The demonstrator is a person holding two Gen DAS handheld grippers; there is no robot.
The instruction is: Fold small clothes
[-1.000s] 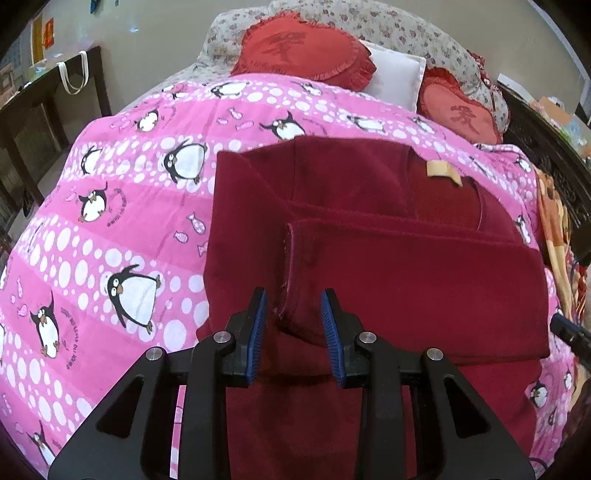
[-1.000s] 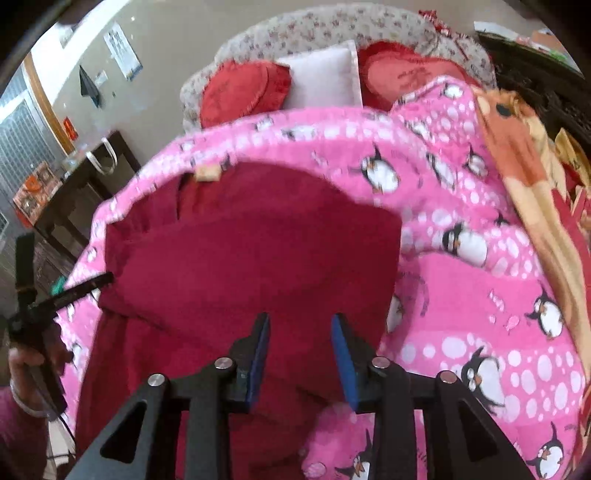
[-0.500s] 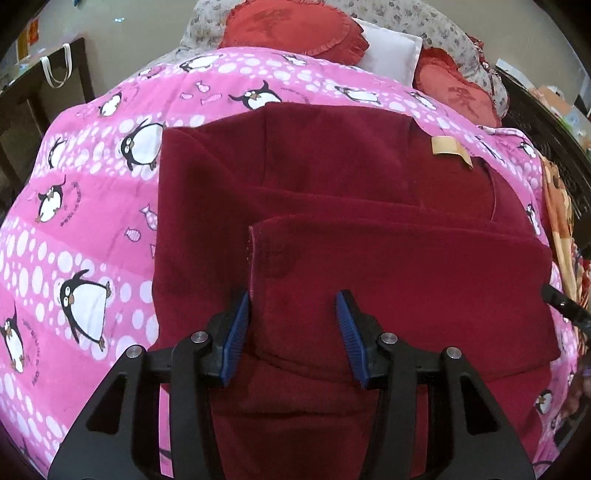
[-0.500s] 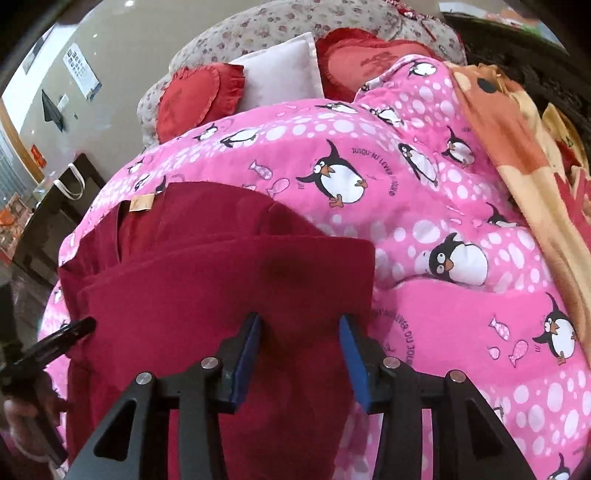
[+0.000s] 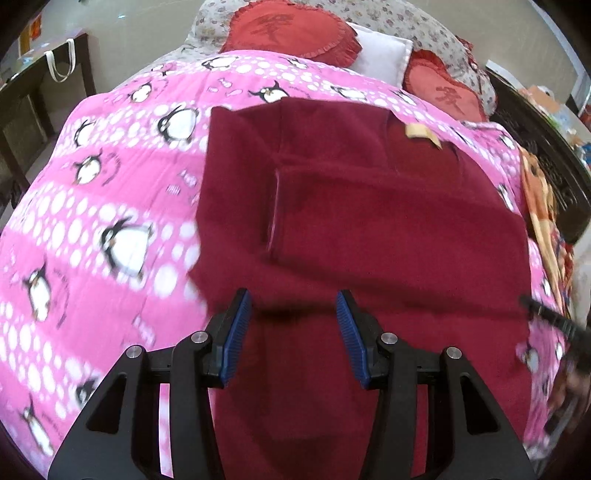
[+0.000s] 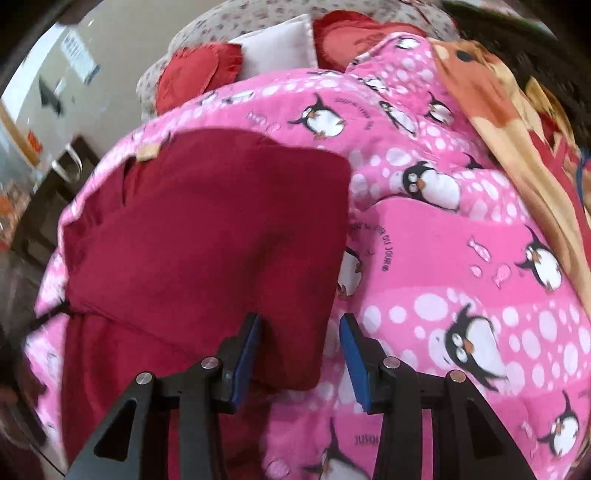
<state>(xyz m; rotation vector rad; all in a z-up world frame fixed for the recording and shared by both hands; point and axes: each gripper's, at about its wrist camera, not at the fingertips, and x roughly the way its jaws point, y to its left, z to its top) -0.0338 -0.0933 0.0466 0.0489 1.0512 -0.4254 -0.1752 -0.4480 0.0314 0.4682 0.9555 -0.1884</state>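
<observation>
Here, in the left wrist view, the dark red garment [image 5: 369, 221] was seen spread on the pink penguin blanket [image 5: 92, 221] of the bed, with one flap already laid across its middle and a tan label [image 5: 421, 132] showing near the far edge. The left claw [image 5: 293, 332] was held with its blue pads [image 5: 236, 332] spread apart and nothing pinched between them; red cloth lay below the gap. Whether the pads touched the cloth could not be told, as the near part was blurred. Red cushions [image 5: 291, 33] and a white pillow [image 5: 380, 59] were seen at the head of the bed, well apart from the work.

In the right wrist view, the same garment [image 6: 207, 236] was seen from its other side, its folded flap ending in a rounded corner just ahead of the right claw [image 6: 301, 354]. That claw was likewise parted and empty, its left pad over the red flap and its right pad over bare blanket [image 6: 443, 258]. An orange blanket [image 6: 517, 129] lay beyond.

It was judged that the flap had been set down and that the lower part of the garment remained to be folded up. For that to be done well, both lower corners would best be gripped level with one another, only the garment being pinched and not the blanket beneath, and the fold would best be laid squarely so that the flap was not dragged askew.
</observation>
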